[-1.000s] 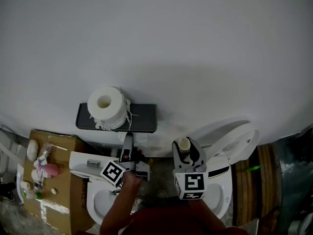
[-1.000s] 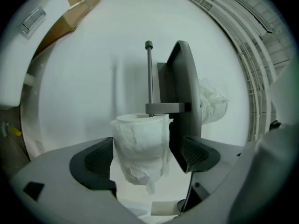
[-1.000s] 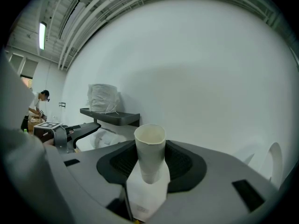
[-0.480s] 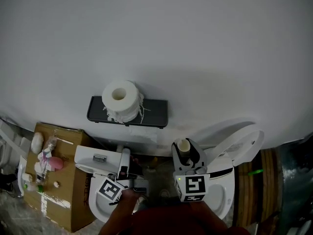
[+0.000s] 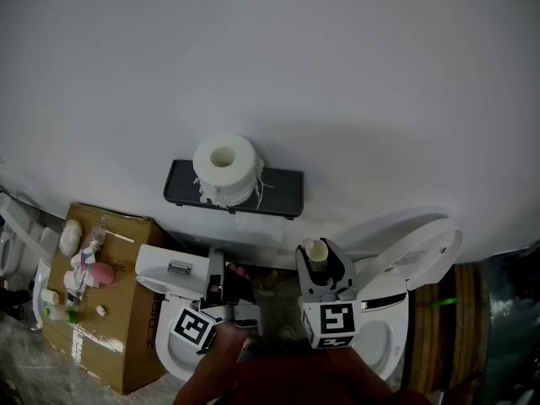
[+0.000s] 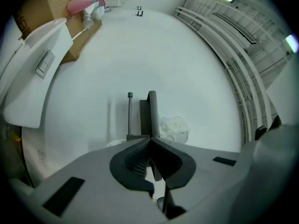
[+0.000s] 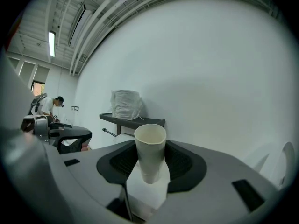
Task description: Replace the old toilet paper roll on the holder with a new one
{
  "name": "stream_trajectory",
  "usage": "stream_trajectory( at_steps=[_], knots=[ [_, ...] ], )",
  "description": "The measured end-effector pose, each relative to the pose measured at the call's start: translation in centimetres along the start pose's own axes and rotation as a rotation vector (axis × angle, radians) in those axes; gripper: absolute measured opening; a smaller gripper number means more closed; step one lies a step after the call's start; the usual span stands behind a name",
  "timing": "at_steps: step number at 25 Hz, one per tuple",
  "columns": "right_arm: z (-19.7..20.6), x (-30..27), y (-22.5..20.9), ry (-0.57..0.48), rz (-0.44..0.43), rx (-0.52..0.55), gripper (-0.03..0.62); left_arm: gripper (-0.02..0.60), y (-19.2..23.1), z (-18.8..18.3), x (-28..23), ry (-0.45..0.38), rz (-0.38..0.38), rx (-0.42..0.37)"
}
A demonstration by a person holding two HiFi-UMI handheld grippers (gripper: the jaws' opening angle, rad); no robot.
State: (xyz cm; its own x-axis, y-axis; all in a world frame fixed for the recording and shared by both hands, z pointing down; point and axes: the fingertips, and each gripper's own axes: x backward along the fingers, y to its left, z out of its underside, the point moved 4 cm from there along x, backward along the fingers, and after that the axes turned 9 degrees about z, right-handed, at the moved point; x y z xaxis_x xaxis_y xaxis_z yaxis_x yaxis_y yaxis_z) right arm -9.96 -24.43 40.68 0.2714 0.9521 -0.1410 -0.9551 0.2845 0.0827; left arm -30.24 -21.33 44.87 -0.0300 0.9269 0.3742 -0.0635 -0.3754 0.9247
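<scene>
A full white toilet paper roll [image 5: 224, 169] stands on end on the black wall shelf of the holder [image 5: 283, 194]; the holder's bar [image 6: 130, 115] below it is bare. My left gripper [image 5: 216, 258] hangs below the shelf and apart from it, jaws shut with nothing between them [image 6: 150, 143]. My right gripper [image 5: 319, 258] is shut on the old cardboard tube [image 5: 316, 250], held upright with a scrap of paper on it [image 7: 150, 141]. In the right gripper view the full roll [image 7: 126, 104] sits on the shelf [image 7: 149, 121] ahead.
A toilet with its lid raised [image 5: 422, 260] is below the right gripper. A white cistern [image 5: 173, 268] sits under the left gripper. A cardboard box [image 5: 93, 327] carrying a pink bottle [image 5: 99, 273] and small items stands at the left. A white wall fills the view ahead.
My left gripper has drawn back from the shelf toward me, leaving the full roll standing on it. The right gripper still holds the tube in much the same spot.
</scene>
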Motion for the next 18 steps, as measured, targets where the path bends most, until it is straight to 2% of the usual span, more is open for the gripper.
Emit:
stream_trajectory(
  at_steps=[2,3,4,5,9,11,12,13,14,16,18],
  knots=[
    [-0.1,0.1,0.0,-0.002,0.001,-0.008,0.187,0.017,-0.5,0.0,-0.2,0.035,0.002,-0.061],
    [-0.2,0.1,0.0,-0.003,0.001,-0.012,0.187,0.017,-0.9,0.0,-0.3,0.063,-0.006,-0.129],
    [-0.2,0.1,0.0,-0.005,0.001,-0.015,0.187,0.017,-1.3,-0.1,-0.4,0.099,-0.021,-0.231],
    [-0.3,0.1,0.0,-0.007,0.001,-0.019,0.187,0.017,-1.8,-0.2,-0.6,0.142,-0.042,-0.369],
    [-0.4,0.1,0.4,-0.013,-0.004,-0.027,0.187,0.017,-4.2,0.7,-1.5,0.343,-0.118,-1.067],
    [-0.5,0.1,0.7,-0.015,-0.014,-0.031,0.187,0.017,-5.1,1.9,-1.6,0.413,-0.084,-1.341],
    [-0.6,0.2,0.9,-0.017,-0.021,-0.033,0.187,0.017,-5.3,2.5,-1.5,0.442,-0.062,-1.435],
    [-0.6,0.2,1.1,-0.019,-0.027,-0.034,0.187,0.017,-5.3,3.0,-1.5,0.471,-0.051,-1.492],
    [-0.6,0.1,1.2,-0.021,-0.032,-0.035,0.187,0.017,-5.1,3.3,-1.5,0.497,-0.052,-1.507],
    [-0.6,0.1,1.6,-0.022,-0.041,-0.037,0.187,0.017,-4.5,3.4,-1.6,0.525,-0.071,-1.459],
    [-0.6,0.1,1.9,-0.019,-0.046,-0.031,0.187,0.017,-4.4,3.1,-1.8,0.518,-0.085,-1.42]
  ],
)
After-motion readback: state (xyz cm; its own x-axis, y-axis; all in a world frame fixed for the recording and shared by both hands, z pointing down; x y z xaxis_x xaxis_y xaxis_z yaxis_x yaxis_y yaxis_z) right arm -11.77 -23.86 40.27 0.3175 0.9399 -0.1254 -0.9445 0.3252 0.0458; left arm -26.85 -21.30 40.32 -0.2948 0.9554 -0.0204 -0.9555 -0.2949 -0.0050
